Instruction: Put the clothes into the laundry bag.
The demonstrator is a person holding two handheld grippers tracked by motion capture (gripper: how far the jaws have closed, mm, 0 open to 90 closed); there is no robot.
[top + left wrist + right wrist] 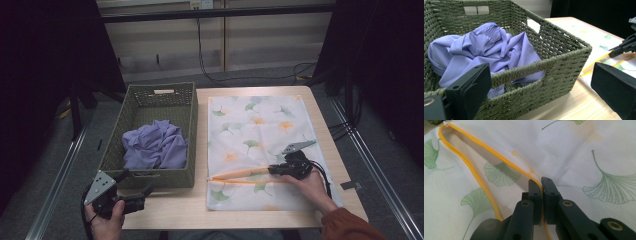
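A white mesh bag printed with ginkgo leaves lies flat on the right half of the table. Its orange-trimmed opening gapes toward the left near the front. My right gripper is shut on the upper orange trim, pinching it between the pads at the tips. A crumpled purple garment lies in the green woven basket. My left gripper is held open just before the basket's front wall, with nothing between its jaws; beyond them shows the purple garment.
The basket fills the table's left half, its front wall close to the front edge. A strip of bare wooden table runs along the front. The right gripper shows at the far right of the left gripper view. Cables trail on the floor behind.
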